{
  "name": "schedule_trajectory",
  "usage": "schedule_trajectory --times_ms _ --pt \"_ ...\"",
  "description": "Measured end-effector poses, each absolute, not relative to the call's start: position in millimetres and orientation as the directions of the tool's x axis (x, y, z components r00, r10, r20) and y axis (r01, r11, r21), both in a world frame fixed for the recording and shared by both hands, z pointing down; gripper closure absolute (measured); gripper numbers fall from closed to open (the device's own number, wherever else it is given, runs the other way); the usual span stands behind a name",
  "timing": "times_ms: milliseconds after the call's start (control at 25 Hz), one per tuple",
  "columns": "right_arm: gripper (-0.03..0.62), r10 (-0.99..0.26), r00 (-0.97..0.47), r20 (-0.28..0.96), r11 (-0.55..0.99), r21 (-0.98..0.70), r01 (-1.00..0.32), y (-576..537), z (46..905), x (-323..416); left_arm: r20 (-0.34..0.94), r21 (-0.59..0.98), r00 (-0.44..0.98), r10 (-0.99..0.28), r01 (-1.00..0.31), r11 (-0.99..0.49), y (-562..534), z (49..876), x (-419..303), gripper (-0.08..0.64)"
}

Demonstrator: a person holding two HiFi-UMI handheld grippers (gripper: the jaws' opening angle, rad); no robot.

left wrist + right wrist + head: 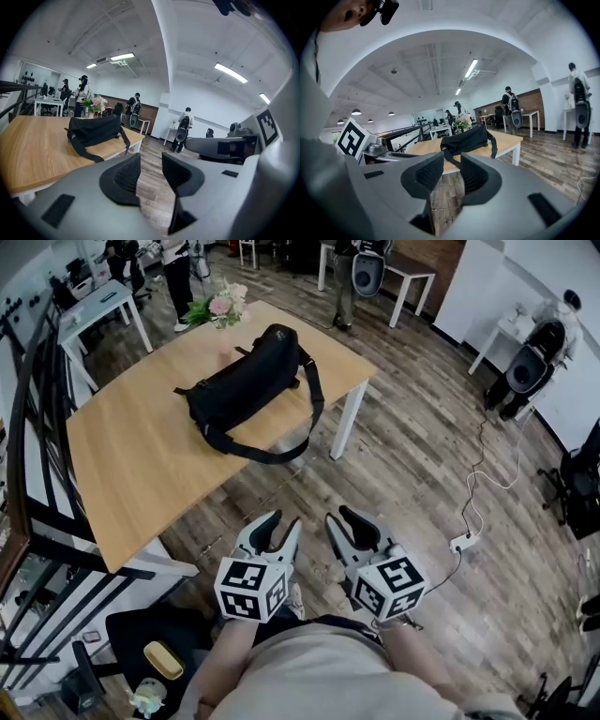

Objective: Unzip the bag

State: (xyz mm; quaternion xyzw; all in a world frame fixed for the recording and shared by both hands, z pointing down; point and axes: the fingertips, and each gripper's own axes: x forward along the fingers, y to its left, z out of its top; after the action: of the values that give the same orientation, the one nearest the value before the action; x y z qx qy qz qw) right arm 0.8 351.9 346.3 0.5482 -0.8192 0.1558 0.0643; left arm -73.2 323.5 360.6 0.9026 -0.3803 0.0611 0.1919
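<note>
The zipper on the black fabric shoulder bag (pixel 246 381) is too small to see; the left claw (pixel 151 161) hides a corner of the light wooden table (pixel 33 150).

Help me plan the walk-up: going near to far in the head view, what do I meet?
Left claw and right claw side by side → wooden floor → table's near edge → bag's strap loop → bag → flowers.

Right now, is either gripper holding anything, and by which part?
Nothing is held. Both the left gripper and the right gripper are open and empty; the black bag lies apart on the table.
</note>
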Motion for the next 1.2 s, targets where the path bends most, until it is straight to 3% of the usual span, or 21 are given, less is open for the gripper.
schedule_trajectory --times_ms 440,1200 --pt "0.480 -0.887 -0.345 0.306 0.299 -0.190 -0.935 291 350 4 0.267 0.342 0.723 -0.637 -0.689 -0.639 263 372 -79 0.407" --pt "0.468 -0.839 -0.472 0.272 0.413 -0.247 -0.877 136 370 29 0.299 0.327 0.601 -0.741 -0.794 -0.513 138 391 -70 0.407"
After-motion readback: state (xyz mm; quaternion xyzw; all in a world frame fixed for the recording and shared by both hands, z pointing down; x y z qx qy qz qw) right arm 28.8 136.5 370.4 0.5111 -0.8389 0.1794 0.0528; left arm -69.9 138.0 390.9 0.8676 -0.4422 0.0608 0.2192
